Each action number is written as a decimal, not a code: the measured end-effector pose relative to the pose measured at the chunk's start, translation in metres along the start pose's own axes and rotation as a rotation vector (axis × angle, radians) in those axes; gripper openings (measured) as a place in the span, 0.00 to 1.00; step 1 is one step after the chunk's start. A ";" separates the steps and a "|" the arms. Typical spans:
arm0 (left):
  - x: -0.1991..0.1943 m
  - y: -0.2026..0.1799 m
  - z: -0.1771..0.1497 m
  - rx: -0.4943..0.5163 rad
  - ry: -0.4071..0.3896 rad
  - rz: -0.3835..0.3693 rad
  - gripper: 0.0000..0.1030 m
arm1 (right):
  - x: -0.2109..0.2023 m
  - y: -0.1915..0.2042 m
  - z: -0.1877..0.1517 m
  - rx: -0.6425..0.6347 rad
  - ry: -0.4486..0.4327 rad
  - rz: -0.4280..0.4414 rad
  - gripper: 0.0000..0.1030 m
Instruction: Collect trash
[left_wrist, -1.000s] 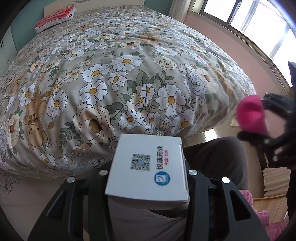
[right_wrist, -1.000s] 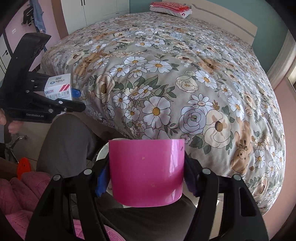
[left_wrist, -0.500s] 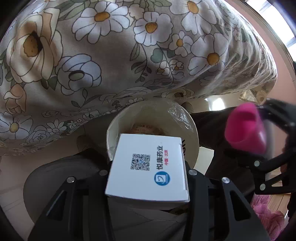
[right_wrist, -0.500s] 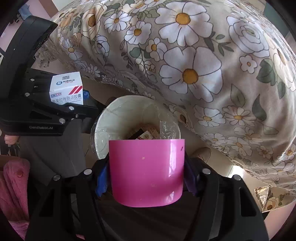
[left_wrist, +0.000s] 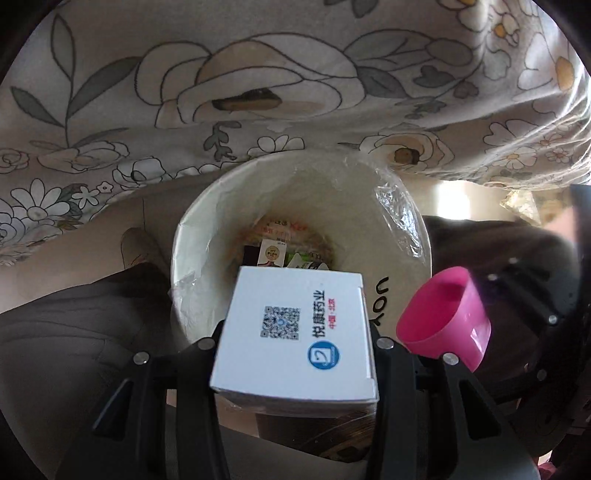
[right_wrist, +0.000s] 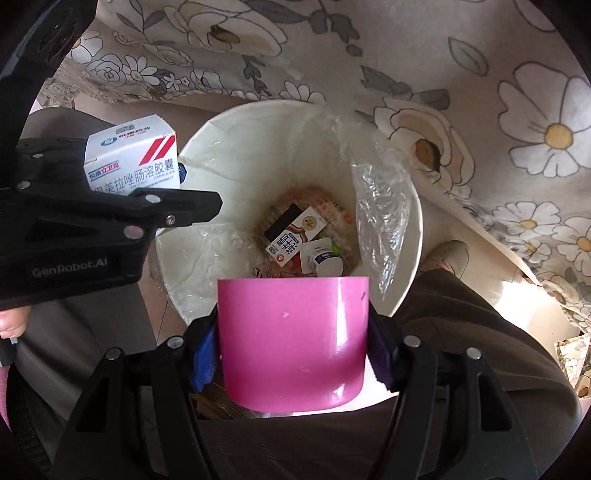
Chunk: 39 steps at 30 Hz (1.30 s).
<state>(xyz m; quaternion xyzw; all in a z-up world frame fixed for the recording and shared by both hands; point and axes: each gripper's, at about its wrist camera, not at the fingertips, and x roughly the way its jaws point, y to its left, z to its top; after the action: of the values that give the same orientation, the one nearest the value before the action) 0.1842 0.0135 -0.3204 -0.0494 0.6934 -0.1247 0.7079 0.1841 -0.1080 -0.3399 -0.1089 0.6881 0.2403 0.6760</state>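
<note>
Left gripper (left_wrist: 295, 354): clamps white box (left_wrist: 295, 332)
Right gripper (right_wrist: 291, 343): clamps pink cup (right_wrist: 291, 339)
Change: both lowered from bed height over bin (right_wrist: 413, 221); release next

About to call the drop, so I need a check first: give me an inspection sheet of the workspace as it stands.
Surface: floor beside the bed, mostly hidden by the bin and a person's dark trousers.
Job's things: white medicine box and pink cup, both above the bin's opening.
Clutter: cartons and wrappers at the bin's bottom; clear liner bag hanging over the rim.
Grippers: left hand-held gripper shut on the box; right hand-held gripper shut on the cup.
Cables: nothing seen.
Surroundings: flowered bedspread hanging above the bin; sunlit floor patch.
</note>
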 end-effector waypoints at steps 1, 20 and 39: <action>0.004 0.002 0.001 -0.010 0.000 0.003 0.44 | 0.005 -0.001 0.001 0.009 0.008 0.007 0.64; 0.040 0.011 0.015 -0.071 0.020 -0.007 0.45 | 0.059 0.001 0.013 0.100 0.120 0.045 0.65; 0.041 0.006 0.014 -0.052 0.027 0.024 0.68 | 0.061 -0.005 0.020 0.105 0.114 0.060 0.66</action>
<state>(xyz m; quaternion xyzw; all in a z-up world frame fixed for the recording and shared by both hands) 0.1992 0.0078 -0.3610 -0.0576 0.7066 -0.0989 0.6983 0.1998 -0.0923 -0.4007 -0.0660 0.7400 0.2174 0.6330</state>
